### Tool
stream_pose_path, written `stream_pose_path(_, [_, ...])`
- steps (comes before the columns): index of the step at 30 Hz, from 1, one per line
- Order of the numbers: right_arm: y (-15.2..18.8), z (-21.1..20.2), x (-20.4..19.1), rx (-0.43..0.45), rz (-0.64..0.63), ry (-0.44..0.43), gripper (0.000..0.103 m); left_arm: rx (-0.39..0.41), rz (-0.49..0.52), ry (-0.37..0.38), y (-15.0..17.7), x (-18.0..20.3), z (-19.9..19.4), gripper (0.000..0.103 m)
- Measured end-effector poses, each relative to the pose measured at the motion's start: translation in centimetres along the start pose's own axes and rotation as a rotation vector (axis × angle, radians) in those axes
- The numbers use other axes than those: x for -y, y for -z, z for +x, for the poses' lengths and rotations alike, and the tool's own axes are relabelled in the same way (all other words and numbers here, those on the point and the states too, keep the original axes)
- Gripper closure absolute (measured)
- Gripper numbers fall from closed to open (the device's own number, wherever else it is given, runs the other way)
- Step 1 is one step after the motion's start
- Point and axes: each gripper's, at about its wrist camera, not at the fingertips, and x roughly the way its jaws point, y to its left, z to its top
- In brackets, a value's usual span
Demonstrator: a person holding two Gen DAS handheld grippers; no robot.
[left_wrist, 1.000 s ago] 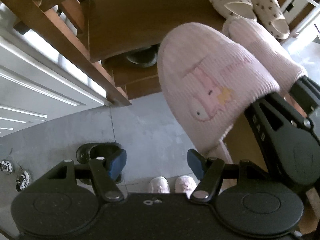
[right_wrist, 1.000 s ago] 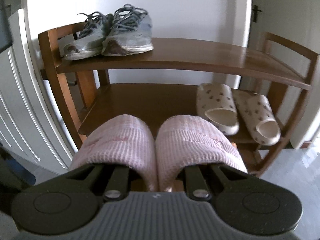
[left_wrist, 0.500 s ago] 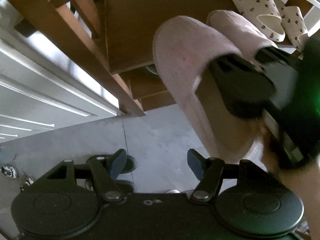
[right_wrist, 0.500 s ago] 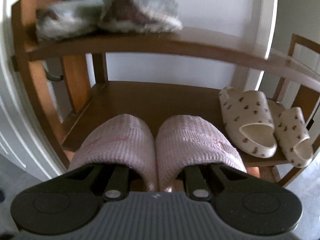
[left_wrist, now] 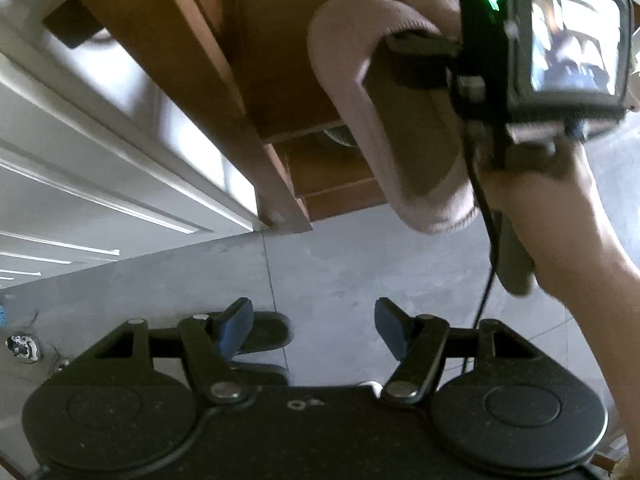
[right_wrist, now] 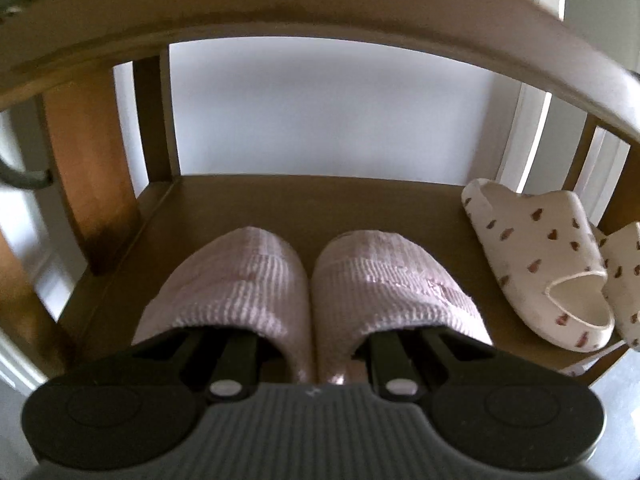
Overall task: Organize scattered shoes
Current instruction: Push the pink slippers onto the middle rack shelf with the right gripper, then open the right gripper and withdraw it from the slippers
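Observation:
A pair of pink knit slippers (right_wrist: 240, 280) is pinched side by side in my right gripper (right_wrist: 312, 344), which is shut on them with one finger inside each slipper. Their toes reach over the middle shelf (right_wrist: 360, 200) of the wooden shoe rack, left of centre. I cannot tell whether the soles rest on the board. In the left wrist view the pink slippers (left_wrist: 348, 80) hang at the rack's front edge, heels out over the floor. My left gripper (left_wrist: 312, 326) points down at the grey floor, open, with nothing between its blue pads (left_wrist: 236, 324).
Cream slippers with brown hearts (right_wrist: 540, 252) lie on the same shelf to the right. The upper shelf (right_wrist: 280, 0) hangs close above. Dark shoes (left_wrist: 260, 332) lie on the floor under my left gripper. White panelled doors (left_wrist: 80, 160) flank the rack. A person's hand (left_wrist: 560, 208) holds the right gripper.
The right gripper has carried the pink slippers forward and down under the upper shelf; the grey sneakers have left view. The left gripper has drifted over the floor, nearer the dark shoes.

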Motion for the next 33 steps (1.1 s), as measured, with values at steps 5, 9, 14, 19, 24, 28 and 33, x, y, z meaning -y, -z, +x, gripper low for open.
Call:
stream_pose_path(5, [-0.8, 1.8, -0.4, 0.008, 0.02, 0.011, 0.086, -0.003, 0.012, 0.01, 0.0, 0.2, 0.5, 0.036])
stream_pose_path(9, [-1.1, 2.8, -0.6, 0.018, 0.02, 0.014, 0.083, -0.004, 0.017, 0.014, -0.1, 0.3, 0.5, 0.036])
stream_pose_path(14, [-1.0, 3.5, -0.5, 0.022, 0.009, 0.006, 0.072, -0.008, 0.023, 0.011, 0.0, 0.5, 0.8, 0.036])
stream_pose_path(19, [-1.2, 2.9, -0.5, 0.039, 0.004, 0.074, 0.026, -0.014, 0.021, 0.02, 0.3, 1.0, 1.1, 0.036])
stream_pose_path(24, [-1.0, 2.3, -0.1, 0.012, -0.016, 0.045, 0.011, -0.009, 0.036, 0.024, 0.6, 1.8, 1.1, 0.036])
stream_pose_path(28, [-0.6, 0.8, -0.5, 0.023, -0.069, 0.048, 0.01, -0.003, 0.046, 0.023, 0.8, 2.4, 1.0, 0.036])
stream_pose_path(33, [-0.1, -1.8, -0.8, 0.049, -0.135, 0.054, 0.009, 0.014, 0.047, 0.023, 0.9, 2.9, 0.5, 0.036])
